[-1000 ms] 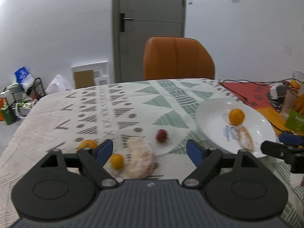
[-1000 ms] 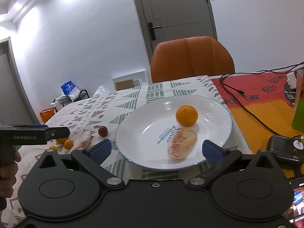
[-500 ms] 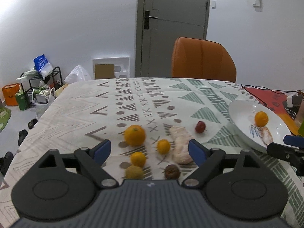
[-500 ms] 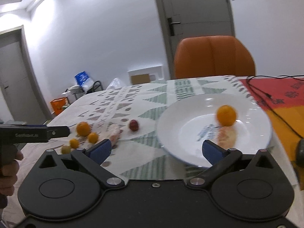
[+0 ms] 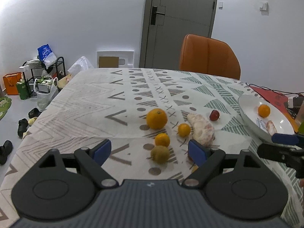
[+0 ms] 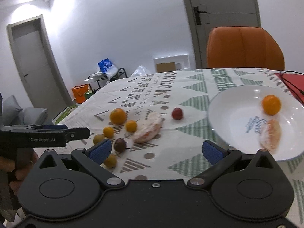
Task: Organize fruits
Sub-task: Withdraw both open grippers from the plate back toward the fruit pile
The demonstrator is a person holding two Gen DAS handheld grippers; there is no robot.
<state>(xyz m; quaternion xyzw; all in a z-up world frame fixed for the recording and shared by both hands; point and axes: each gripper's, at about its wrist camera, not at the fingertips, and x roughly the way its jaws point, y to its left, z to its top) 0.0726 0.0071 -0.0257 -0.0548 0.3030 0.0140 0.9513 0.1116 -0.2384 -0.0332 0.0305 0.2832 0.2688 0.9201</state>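
- A cluster of loose fruit is seen on the patterned white tablecloth (image 5: 91,102): a large round orange (image 5: 156,118), two small tangerines (image 5: 184,130) (image 5: 162,139), a yellow-green round fruit (image 5: 160,154), a peeled pale pomelo segment (image 5: 201,129) and a small red fruit (image 5: 214,115).
- On the white round plate (image 6: 228,114), to the right of the cluster, a small orange (image 6: 271,104) and a second peeled segment (image 6: 271,134) are held.
- A dark purple fruit (image 6: 120,144) and another yellowish fruit (image 6: 110,160) are shown only by the right wrist view; in the left wrist view that spot is hidden behind a blue pad.
- The left gripper (image 5: 150,151) is spread wide and empty over the near fruits; the right gripper (image 6: 155,150) is likewise parted and empty.
- Compared with a second ago, more of the cluster is framed by the left view, and the plate is shifted rightward in both.
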